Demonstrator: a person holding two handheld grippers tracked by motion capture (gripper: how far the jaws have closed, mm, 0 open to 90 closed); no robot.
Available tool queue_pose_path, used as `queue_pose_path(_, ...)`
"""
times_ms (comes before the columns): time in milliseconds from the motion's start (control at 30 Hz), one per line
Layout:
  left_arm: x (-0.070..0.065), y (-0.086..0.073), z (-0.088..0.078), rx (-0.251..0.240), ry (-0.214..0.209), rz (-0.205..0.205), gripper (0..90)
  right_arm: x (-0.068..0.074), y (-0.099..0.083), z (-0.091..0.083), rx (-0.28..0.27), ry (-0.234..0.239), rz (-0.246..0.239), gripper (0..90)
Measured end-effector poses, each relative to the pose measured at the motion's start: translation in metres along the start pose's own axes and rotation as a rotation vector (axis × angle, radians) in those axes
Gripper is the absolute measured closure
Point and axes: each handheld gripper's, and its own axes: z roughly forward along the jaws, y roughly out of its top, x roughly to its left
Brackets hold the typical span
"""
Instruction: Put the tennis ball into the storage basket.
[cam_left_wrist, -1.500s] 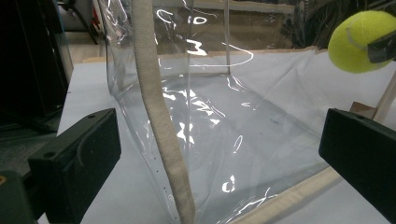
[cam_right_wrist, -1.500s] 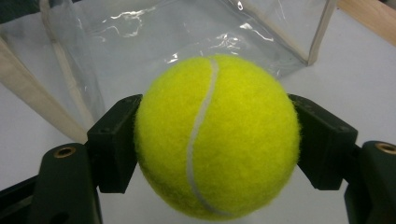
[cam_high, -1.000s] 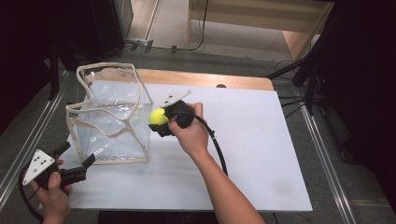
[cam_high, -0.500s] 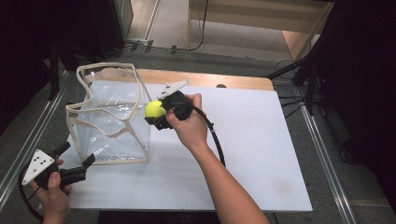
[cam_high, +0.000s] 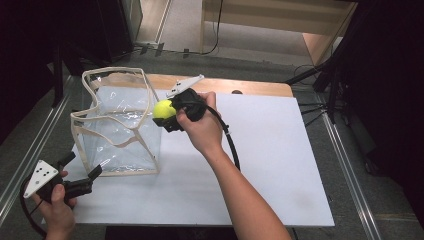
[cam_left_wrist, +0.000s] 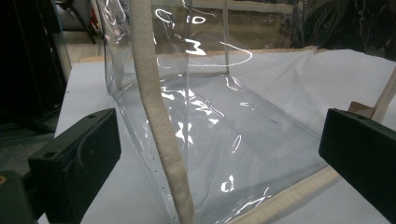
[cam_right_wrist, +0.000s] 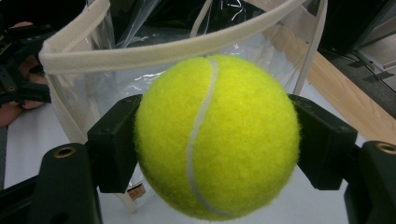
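One ball, one bag, two grippers on one table.
There is one yellow tennis ball (cam_high: 163, 108), one clear plastic bag (cam_high: 117, 127) with cream trim, two black grippers, left (cam_high: 84, 176) and right (cam_high: 165, 116), and one white table (cam_high: 280, 165).

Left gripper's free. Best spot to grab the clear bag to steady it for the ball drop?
Probably the cream webbing rim on the clear bag, at its near-left side, approached from the left gripper, whose jaws stand open. The walls are thin, creased film; the trim is a firmer band. That side keeps clear of the right gripper bringing the tennis ball.
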Motion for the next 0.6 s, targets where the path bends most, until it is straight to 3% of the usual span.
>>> queue_pose_path(600, 0.0, 0.0, 0.0, -0.002, -0.003, -0.001, 0.0, 0.0, 0.025, -0.01, 0.0, -0.002, -0.027, 23.8)
